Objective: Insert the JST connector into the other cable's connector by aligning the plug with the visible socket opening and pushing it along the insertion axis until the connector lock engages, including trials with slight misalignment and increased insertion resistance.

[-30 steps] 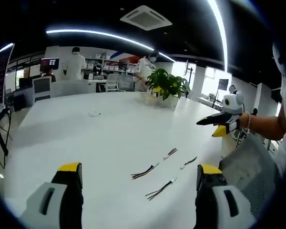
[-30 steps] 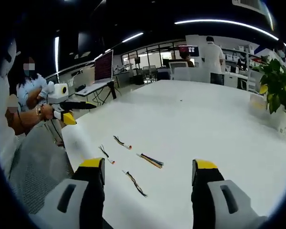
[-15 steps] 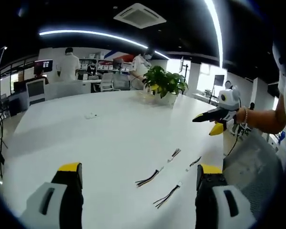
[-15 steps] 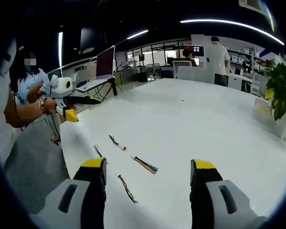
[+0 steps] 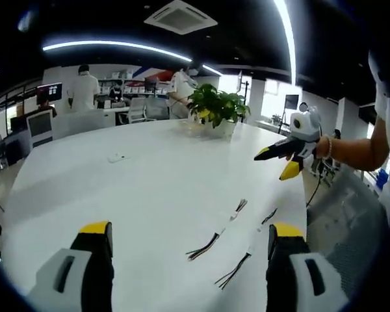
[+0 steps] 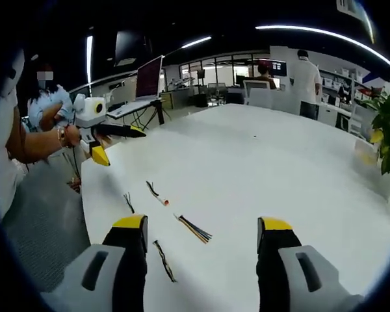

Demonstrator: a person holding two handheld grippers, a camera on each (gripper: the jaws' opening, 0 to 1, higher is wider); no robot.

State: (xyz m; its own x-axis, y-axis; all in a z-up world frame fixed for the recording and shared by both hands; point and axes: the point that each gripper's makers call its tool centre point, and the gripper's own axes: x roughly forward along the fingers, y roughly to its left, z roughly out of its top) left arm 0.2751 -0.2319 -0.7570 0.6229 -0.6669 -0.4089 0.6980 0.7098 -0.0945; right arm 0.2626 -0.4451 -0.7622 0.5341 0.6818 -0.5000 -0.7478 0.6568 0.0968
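Several short JST cables lie loose on the white table point(image 5: 117, 195). In the left gripper view, one cable point(image 5: 203, 246) lies between my jaws, another point(image 5: 234, 270) lower, and two more point(image 5: 237, 207) point(image 5: 268, 216) farther off. My left gripper point(image 5: 190, 229) hangs open above the table, holding nothing. My right gripper point(image 5: 274, 162) hovers open over the table's right edge. In the right gripper view, a multicoloured cable point(image 6: 195, 229) lies ahead of my open right gripper point(image 6: 202, 223), with others point(image 6: 155, 192) point(image 6: 162, 260) to its left. The left gripper point(image 6: 117, 144) hovers open at the left edge.
A potted plant point(image 5: 214, 107) stands at the far side of the table, with a small white object point(image 5: 115, 158) lying farther left. A screen on a stand point(image 6: 149, 78) is beyond the table's corner. People stand among desks in the background. The table edge point(image 6: 91, 195) runs close to the cables.
Both views have shifted a little as the hands moved. The cables lie where they were. Both grippers stay open and empty above the table.
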